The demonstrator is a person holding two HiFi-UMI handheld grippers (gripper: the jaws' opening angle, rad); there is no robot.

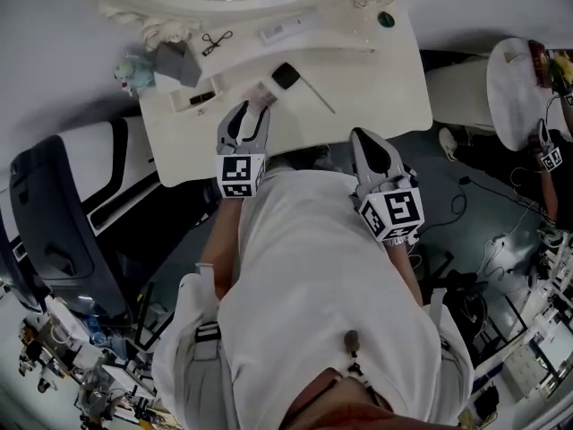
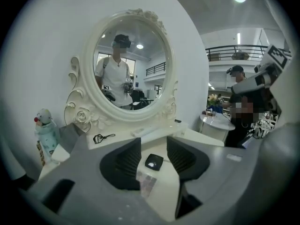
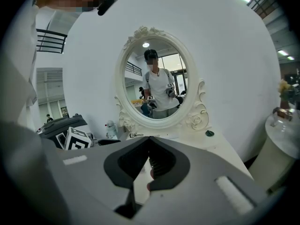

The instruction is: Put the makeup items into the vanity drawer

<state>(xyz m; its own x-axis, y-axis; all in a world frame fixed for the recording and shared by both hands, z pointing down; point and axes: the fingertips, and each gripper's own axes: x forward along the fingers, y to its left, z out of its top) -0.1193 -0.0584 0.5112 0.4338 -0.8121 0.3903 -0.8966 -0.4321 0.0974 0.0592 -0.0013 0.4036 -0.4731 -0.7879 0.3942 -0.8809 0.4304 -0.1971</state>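
- My left gripper (image 2: 153, 144) is partly open, pads pressing on nothing. A clear, glittery packet (image 2: 147, 182) lies on the table just under the gap, low centre of the left gripper view.
- My right gripper (image 3: 149, 142) has its tips together. A small reddish spot shows low between the jaws; I cannot tell what it is.
- The makeup is still out on the vanity top (image 1: 376, 79), upper middle of the head view: a black compact (image 1: 286, 75) just beyond my left jaws, a thin stick (image 1: 318, 92) right of it, a curler (image 1: 215, 41) and a white tube (image 1: 282, 31) higher up by the mirror (image 2: 131, 64).
- No view shows the drawer, open or closed; my body covers the table's front edge. I judge the task barely started, with every item I can see left to go in.
- I can read no brand or label. The only print is the square markers on my grippers' cubes.
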